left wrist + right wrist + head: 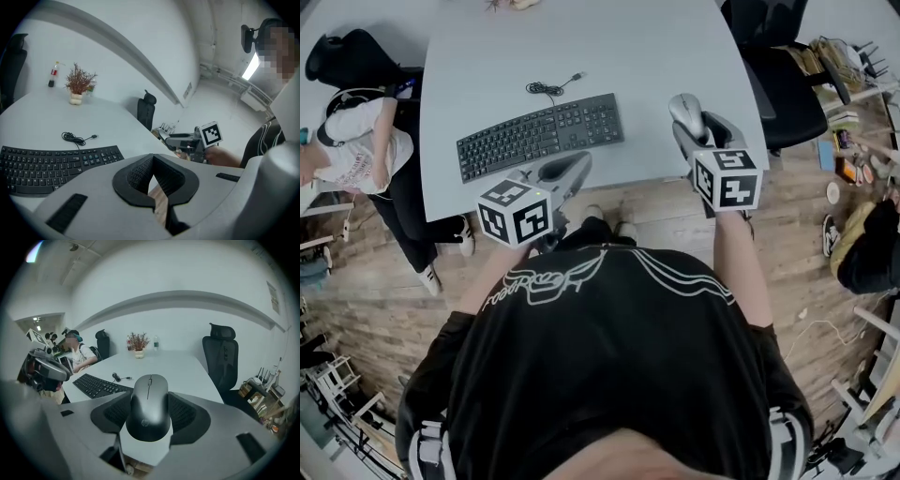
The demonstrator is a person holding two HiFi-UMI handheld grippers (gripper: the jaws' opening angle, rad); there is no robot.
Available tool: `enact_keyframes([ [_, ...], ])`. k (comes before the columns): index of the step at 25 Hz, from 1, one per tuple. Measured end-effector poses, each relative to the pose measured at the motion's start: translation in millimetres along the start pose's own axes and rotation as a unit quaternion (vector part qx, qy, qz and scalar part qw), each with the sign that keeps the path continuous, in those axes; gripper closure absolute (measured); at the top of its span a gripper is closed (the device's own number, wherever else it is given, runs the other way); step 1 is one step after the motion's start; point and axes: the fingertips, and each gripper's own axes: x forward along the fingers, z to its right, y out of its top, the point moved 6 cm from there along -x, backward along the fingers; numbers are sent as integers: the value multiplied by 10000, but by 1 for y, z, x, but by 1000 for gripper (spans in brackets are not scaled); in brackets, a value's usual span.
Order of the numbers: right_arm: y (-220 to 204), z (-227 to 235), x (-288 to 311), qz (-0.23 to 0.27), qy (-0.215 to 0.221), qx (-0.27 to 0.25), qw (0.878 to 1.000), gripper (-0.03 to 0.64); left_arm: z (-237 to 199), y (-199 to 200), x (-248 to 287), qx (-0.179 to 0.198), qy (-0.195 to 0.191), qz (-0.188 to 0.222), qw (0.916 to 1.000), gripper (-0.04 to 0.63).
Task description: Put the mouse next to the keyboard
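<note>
Mouse [149, 414] sits clamped in the right tool [149, 401].

Open office, large white desk [487, 56] with black keyboard [539, 134], swivel chairs [783, 84] around, seated person [356, 150] alongside, wood floor [375, 300]

Only legible mark: "hp" logo on the black mouse [149, 408], near its rear end. Keyboard [101, 384] key legends too small to read.
</note>
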Motion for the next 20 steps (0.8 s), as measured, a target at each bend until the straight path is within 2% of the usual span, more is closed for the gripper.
enact_keyframes([
  [5,-12,-5,31,-326,-21,59,9995,371,-27,3,5,-59,-8,-201,9998,589],
  [20,-62,-6,99,-1155,-391,755,9897,371,-99,13,22,-316,-224,-515,9979,589],
])
